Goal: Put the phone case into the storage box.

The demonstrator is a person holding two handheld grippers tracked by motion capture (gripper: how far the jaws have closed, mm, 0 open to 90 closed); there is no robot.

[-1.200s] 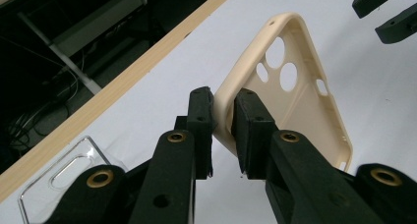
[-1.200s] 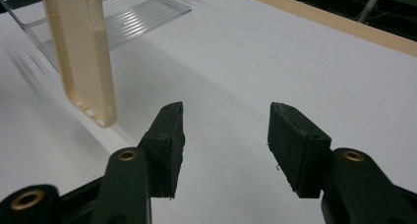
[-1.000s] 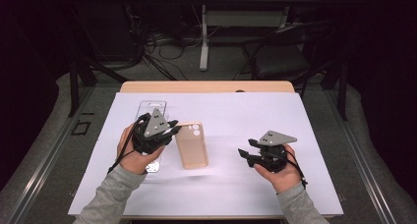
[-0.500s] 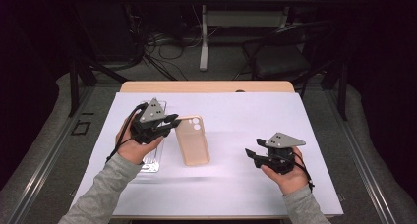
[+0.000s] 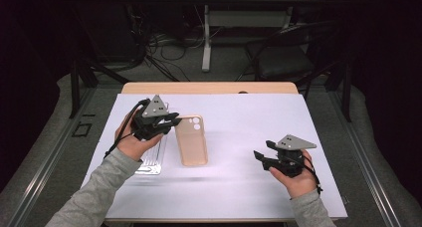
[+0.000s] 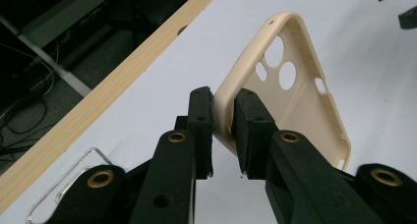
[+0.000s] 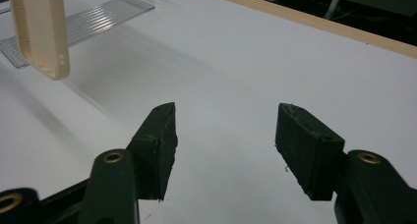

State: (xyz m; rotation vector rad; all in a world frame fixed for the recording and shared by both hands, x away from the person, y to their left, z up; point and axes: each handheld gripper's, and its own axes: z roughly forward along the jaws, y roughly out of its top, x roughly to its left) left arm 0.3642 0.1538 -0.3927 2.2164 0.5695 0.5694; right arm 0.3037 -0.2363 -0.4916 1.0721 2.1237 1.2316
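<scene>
The beige phone case (image 6: 290, 94) is gripped on one long side wall by the left gripper (image 6: 223, 130), near the table's (image 5: 239, 112) far left corner. Its long axis runs far-to-near. The right gripper (image 7: 223, 150) is held spread and empty, well apart.

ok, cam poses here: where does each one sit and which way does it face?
High view: fixed above the person's side, looking forward and down on the table; forearms, hands, left gripper and right gripper show.
Left gripper view: rides the left gripper, looking along its jaws pinching the phone case rim.
Right gripper view: rides the right gripper, jaws apart, low over the table.
Shared: the phone case appears in all three.
</scene>
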